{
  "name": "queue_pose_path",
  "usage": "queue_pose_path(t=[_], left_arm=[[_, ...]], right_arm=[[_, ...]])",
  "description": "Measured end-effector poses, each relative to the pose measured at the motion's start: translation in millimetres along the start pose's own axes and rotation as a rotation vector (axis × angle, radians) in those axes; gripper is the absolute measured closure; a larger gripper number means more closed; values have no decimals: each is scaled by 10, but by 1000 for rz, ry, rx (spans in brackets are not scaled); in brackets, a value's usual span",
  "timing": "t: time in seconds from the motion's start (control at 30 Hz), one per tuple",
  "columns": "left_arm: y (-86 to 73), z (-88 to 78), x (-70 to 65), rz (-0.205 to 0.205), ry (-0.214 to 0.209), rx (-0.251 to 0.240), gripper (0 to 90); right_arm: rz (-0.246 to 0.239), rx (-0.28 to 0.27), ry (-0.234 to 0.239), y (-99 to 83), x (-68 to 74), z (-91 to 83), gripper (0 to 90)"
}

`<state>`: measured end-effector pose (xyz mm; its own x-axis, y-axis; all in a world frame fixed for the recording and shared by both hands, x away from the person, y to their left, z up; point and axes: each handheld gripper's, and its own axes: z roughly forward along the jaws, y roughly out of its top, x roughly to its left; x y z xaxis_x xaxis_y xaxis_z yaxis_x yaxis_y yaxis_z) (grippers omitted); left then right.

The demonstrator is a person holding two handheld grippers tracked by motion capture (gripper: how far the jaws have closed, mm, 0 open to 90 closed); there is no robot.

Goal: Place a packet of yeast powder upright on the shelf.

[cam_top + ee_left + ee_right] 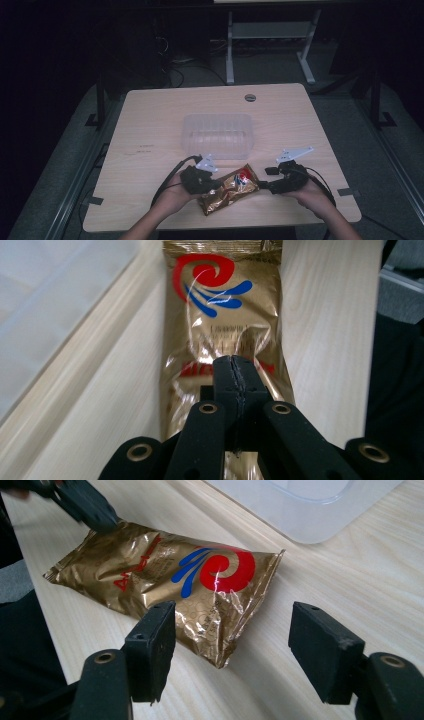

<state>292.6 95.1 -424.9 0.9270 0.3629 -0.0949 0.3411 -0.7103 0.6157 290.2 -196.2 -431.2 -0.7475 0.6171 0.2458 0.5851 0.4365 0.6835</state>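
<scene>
A gold foil packet with a red and blue swirl logo is laid flat on the light wood tabletop, just in front of a clear plastic container as seen from the person's side. The left claw is clenched on the packet's near-left end, its jaws pressed together over the foil. The right claw is released, its jaws spread wide just short of the packet's opposite, crimped end, without contact. The container is positioned near the tabletop's centre.
</scene>
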Motion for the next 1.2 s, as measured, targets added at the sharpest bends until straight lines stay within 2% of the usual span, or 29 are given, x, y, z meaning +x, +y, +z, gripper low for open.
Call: queue_pose_path(t=[0.2, 0.27, 0.4, 0.57, 0.7, 0.73, 0.87, 0.9, 1.0, 1.07, 1.2], left_arm=[[57, 235, -37, 27, 15, 67, 896], [54, 273, -61, 26, 27, 60, 897], [53, 308, -69, 62, 42, 92, 898], [39, 326, -40, 29, 20, 81, 899], [34, 324, -20, 26, 14, 89, 900], [32, 328, -23, 11, 12, 82, 899], [28, 322, -6, 22, 9, 88, 900], [24, 333, -15, 11, 11, 73, 900], [21, 333, -18, 11, 13, 72, 899], [20, 336, -25, 4, 14, 69, 899], [16, 338, -27, -4, 10, 66, 900]], right_arm=[[13, -6, 1, -7, -17, 9, 337], [10, -3, 1, -8, -30, 17, 337], [16, 4, 5, -5, -28, 60, 337], [18, 7, 18, 27, -10, 130, 336], [16, 7, 37, 73, 6, 206, 335], [18, 11, 43, 85, 11, 228, 333], [24, 22, 59, 128, 13, 336, 333], [33, 27, 67, 138, 12, 361, 333], [55, 31, 92, 156, 1, 456, 331], [64, 62, 106, 159, 7, 529, 309], [84, 87, 147, 142, 22, 640, 323]])
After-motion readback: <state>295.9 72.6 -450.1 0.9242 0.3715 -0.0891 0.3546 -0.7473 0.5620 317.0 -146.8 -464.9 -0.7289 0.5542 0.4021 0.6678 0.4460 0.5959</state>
